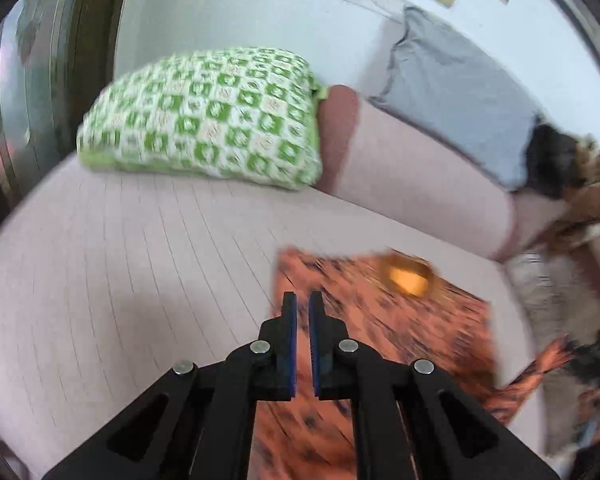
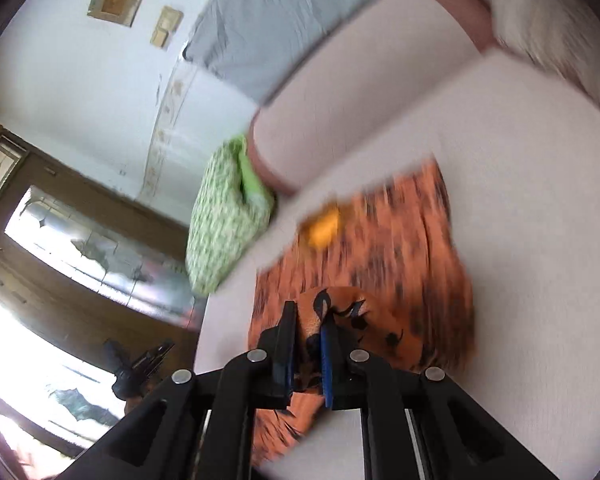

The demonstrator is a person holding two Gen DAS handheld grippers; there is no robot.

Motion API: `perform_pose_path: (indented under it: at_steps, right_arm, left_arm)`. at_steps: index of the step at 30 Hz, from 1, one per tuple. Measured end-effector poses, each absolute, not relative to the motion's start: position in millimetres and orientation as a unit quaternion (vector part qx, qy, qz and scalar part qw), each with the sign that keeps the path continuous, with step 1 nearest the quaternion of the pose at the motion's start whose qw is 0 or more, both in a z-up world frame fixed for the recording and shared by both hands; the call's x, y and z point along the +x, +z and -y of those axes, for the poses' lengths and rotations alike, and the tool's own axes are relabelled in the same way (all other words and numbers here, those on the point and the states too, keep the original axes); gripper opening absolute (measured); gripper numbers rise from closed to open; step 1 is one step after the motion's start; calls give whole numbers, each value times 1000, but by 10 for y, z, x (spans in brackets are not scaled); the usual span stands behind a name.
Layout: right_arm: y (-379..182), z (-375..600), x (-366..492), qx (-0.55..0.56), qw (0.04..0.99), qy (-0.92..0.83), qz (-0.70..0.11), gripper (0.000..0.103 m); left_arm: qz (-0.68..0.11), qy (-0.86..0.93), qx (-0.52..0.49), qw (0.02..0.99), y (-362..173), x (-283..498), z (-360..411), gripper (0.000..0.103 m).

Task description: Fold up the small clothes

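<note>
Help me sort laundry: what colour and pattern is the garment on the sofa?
Orange with dark, almost black markings on the garment; sharpest in the right wrist view.

Left gripper (image 1: 303,308) jaws closed, empty; right gripper (image 2: 309,322) jaws pinched together, both angled downward.

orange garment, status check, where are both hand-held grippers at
Right hand-held gripper shut on orange garment, fold bunched between pads. Left hand-held gripper shut, nothing visibly held. Green pillow beyond, clear of the garment.

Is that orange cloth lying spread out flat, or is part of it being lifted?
Partly lifted. The right gripper has its fingers shut on a bunched fold of the orange cloth; the rest lies spread on the pale sofa.
</note>
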State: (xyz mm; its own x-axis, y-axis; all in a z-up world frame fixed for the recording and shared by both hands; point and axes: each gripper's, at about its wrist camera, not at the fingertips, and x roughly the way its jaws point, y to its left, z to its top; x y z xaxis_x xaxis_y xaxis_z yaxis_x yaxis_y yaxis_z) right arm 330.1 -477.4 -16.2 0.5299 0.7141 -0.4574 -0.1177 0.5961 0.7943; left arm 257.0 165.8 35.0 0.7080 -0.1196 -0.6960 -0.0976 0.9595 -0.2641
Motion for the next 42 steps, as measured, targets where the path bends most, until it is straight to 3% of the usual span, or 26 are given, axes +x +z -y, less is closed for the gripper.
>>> perform_pose_path:
  at_steps: [3,6,9,13,19,23,24,25,29,35,42]
  right_arm:
    - [-416,4671,3725,374,783,243,-434,11]
    - [-710,4552,3603,350,781,240,-458,11]
    - [-925,4572,3397,361,773,231,-469,12]
    - [-1011,4559,3225,337,775,227,-483,12]
    - [-872,4441,3168,323,780,243,-478,12]
    - [-839,4383,3160,316,780,248,-479,12]
    - [-834,4385,3159,315,780,249,-480,12]
    - [-841,4386,3162,312,780,248,-482,12]
    - [-847,4440,3171,315,782,245,-479,12]
    - [-647,4648,3082,346,791,255,-436,12]
    - [-274,4876,3622,375,807,257,-378,12]
  left_arm:
    - [-408,-19,-175,896,41,2605,-1692,10]
    - [-442,-27,-157,883,-259,2200,-1565,37]
    - [-478,-24,-160,863,-591,1544,-1417,39]
    - [-508,-18,-207,836,-845,1012,-1255,50]
    - [-538,-40,-214,814,-1111,884,-845,51]
    - [-551,-36,-221,804,-1247,867,-714,50]
    - [-550,-39,-221,805,-1254,878,-712,25]
    - [-553,-49,-230,800,-1265,903,-727,6]
    - [-514,-80,-272,810,-1059,904,-885,5]
    - [-398,-154,-329,842,-255,1065,-1291,5]
    - [-360,-185,-343,848,103,2458,-1567,6]
